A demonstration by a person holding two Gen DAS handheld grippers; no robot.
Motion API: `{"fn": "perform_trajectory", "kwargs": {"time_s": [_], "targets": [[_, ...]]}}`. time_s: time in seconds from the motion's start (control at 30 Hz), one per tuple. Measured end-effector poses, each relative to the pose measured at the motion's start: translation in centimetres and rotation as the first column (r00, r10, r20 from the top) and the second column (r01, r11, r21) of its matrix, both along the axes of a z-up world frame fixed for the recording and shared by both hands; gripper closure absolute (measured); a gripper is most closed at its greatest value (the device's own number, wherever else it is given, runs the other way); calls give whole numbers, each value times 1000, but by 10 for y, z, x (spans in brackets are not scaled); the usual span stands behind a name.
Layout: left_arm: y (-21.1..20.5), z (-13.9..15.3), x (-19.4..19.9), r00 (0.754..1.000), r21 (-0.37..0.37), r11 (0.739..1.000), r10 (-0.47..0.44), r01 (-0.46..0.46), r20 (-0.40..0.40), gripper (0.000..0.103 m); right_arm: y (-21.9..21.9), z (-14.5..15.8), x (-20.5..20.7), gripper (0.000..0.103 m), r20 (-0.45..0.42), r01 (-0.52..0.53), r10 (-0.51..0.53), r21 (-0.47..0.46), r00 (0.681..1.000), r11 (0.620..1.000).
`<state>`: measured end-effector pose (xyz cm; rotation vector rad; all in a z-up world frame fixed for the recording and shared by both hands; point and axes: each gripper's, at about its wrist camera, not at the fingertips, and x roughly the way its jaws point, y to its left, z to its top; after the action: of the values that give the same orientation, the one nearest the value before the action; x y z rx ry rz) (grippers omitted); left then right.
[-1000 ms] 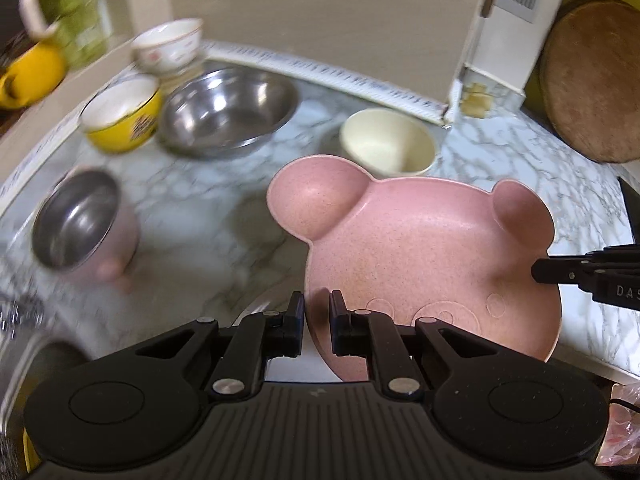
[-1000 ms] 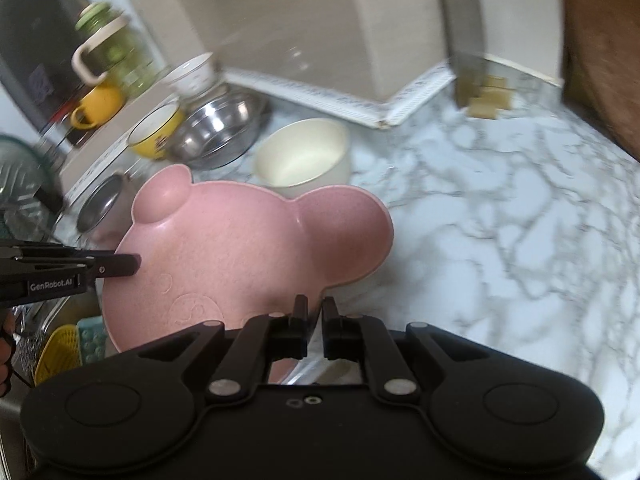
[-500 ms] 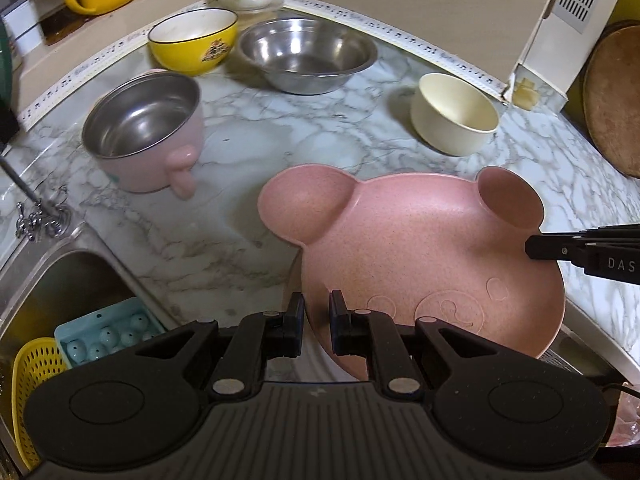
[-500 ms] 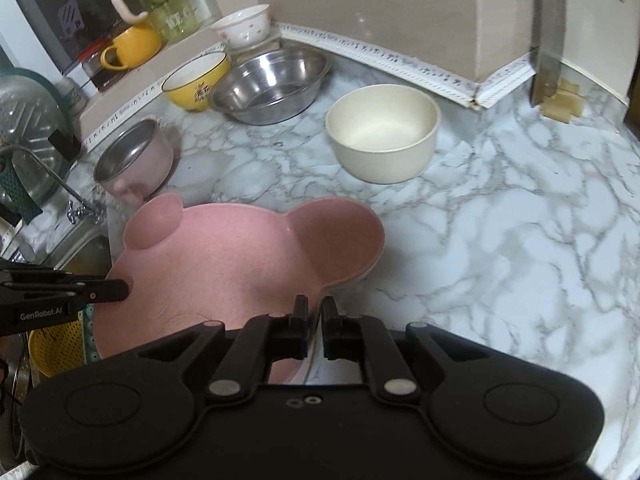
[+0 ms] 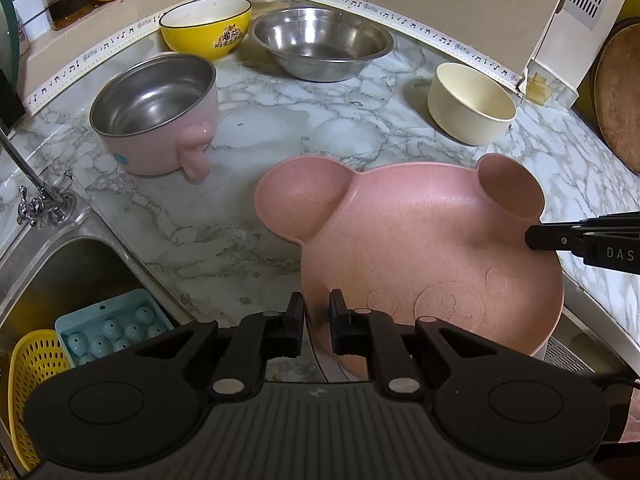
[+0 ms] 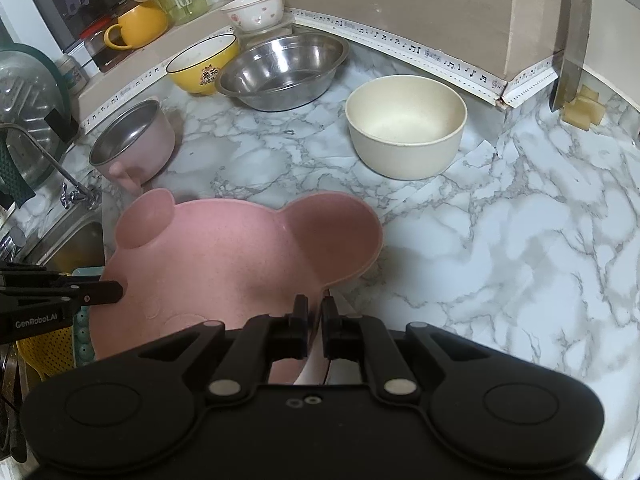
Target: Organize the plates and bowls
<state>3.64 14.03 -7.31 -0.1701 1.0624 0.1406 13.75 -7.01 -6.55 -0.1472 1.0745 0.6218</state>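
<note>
Pink speckled bear-shaped plate with two round ear wells [image 5: 432, 248] held above the near edge of the white-and-grey marbled counter [image 5: 248, 224], ears pointing toward the back wall.

Left gripper [image 5: 317, 322]: jaws nearly closed, a narrow gap between them, and the plate's near-left rim sits in that gap; pinched on the rim. Right gripper [image 6: 315, 326]: jaws likewise drawn to a slim gap, closed on the plate's rim on the side below the right ear. In the left wrist view the right gripper's fingers come in from the right edge, tip lying at the rim just below the right ear. In the right wrist view the left gripper enters from the left edge, tip at the plate's left rim.

Elsewhere on the counter, all well apart from the plate:
- cream round bowl [image 6: 406, 126], upright, back right
- wide stainless steel bowl [image 5: 323, 46], by the back wall
- yellow ceramic bowl with printed motif [image 5: 206, 26], touching or just beside the steel bowl; cannot tell which
- pink steel-lined bowl with a stubby handle [image 5: 156, 114], left, near the sink

Stainless sink [image 5: 68, 264] at lower left holds a light blue ball-mould tray [image 5: 112, 326] beside a yellow perforated basket [image 5: 30, 380].
</note>
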Motion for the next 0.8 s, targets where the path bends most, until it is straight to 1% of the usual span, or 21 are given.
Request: {"fn": "perform_trajectory", "kwargs": {"time_s": [0.27,0.43,0.63,0.73,0.8], "targets": [[-3,-6,-3,1000,17,1000,-17,17,8,92,-1,-5,0,95,-5,17,-17,1,1000,1000],[-4,-7,-4,999,28,999,-32,32,14,91,1,-6,-1,88,4,16,-16,-1,1000,1000],[-9,-6,-6,998,56,997,-54,52,25,91,1,-4,-2,84,17,16,-16,-3,1000,1000],[-7,-7,-6,998,48,997,-54,52,26,91,0,-2,-2,81,23,14,-14,-5,1000,1000],[-5,-6,-6,998,33,998,-50,49,26,91,0,0,-3,77,25,16,-16,-5,1000,1000]]}}
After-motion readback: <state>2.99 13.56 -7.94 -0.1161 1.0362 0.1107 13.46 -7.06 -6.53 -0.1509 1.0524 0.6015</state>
